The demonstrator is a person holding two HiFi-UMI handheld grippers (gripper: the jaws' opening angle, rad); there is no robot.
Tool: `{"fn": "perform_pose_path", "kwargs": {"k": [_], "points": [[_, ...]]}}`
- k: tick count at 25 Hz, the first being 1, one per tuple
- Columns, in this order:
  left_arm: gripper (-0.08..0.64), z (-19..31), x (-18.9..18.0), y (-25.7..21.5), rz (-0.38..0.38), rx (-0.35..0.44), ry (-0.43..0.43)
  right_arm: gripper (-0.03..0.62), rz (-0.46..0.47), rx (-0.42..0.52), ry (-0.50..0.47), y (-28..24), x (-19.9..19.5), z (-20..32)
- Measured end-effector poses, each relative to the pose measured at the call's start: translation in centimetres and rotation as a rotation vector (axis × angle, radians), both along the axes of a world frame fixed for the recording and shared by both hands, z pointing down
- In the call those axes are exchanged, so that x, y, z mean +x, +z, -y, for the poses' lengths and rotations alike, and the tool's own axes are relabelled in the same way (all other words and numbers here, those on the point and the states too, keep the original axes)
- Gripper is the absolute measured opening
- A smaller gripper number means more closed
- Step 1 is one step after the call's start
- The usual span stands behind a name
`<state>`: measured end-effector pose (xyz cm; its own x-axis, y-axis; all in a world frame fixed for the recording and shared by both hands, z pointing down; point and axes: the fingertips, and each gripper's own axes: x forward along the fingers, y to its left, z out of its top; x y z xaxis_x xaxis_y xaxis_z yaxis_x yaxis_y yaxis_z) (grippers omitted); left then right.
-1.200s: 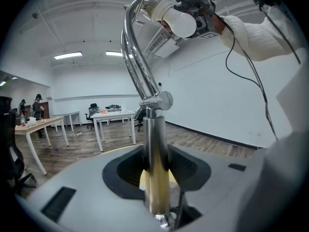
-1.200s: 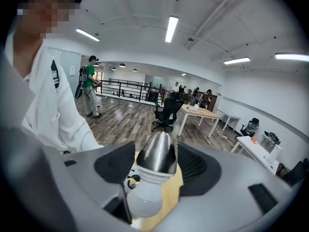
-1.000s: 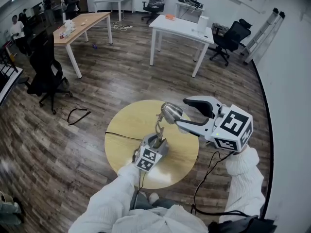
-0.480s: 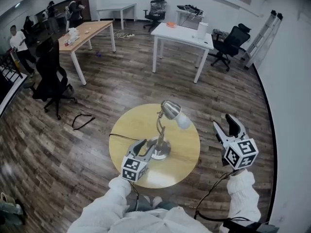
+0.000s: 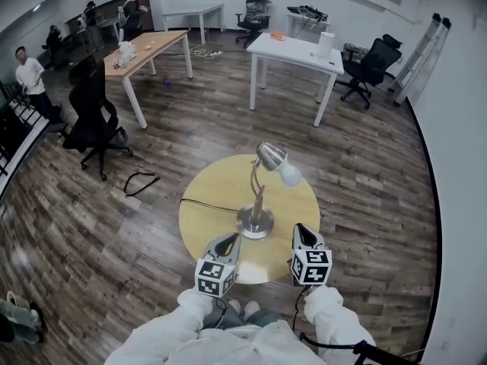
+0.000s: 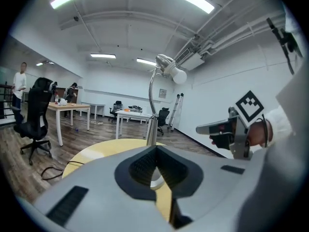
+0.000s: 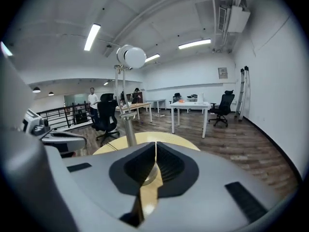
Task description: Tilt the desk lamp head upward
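Hand-held grippers are both hanging over the near rim of the round tabletop (image 5: 205, 196), clear of the lamp. Left hand-held gripper (image 5: 227, 239) is closing its jaws, tips practically meeting, with nothing between them. Right hand-held gripper (image 5: 303, 230) is holding its jaws pressed together, also empty.

Lamp base (image 5: 256, 223) is sitting mid-tabletop, just beyond and between the two tips, slightly nearer the left one. Cable (image 5: 202, 204) is running off to the left. Stem (image 5: 255, 185) is rising from the base and curving at the top.

Lamp head (image 5: 270, 157) is sitting high above the base, on the far side of both grippers. Its long axis is running from the metal shade at far left to the bulb (image 5: 290, 176) at near right. In the left gripper view that bulb end (image 6: 178, 75) is pointing right and dipping a little below the shade.

Judgement: the bulb end is lying closer to the right hand-held gripper, up and away from it. The left is better placed for steadying the base.
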<state>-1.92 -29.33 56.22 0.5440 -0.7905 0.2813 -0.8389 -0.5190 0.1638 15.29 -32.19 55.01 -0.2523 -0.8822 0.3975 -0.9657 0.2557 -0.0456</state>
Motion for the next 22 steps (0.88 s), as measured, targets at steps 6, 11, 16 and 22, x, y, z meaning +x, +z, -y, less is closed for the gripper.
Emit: {"fn": "perform_pose_path", "kwargs": {"k": [6, 11, 16, 22], "points": [[0.002, -2.5, 1.8, 0.1, 0.001, -0.038, -0.005, 0.014, 0.091, -0.065, 0.003, 2.3, -2.0, -1.9], [0.002, -4.8, 2.6, -1.0, -0.028, -0.066, -0.023, 0.014, 0.154, -0.091, -0.024, 1.9, -2.2, -4.7], [0.001, -6.3, 2.4, -3.0, -0.054, -0.045, -0.040, 0.014, 0.145, -0.076, -0.048, 1.2, -3.2, -6.7], [0.002, -9.0, 1.3, -3.7, -0.035, -0.039, -0.003, 0.014, 0.161, -0.069, -0.001, 0.6, -4.2, -9.7]]}}
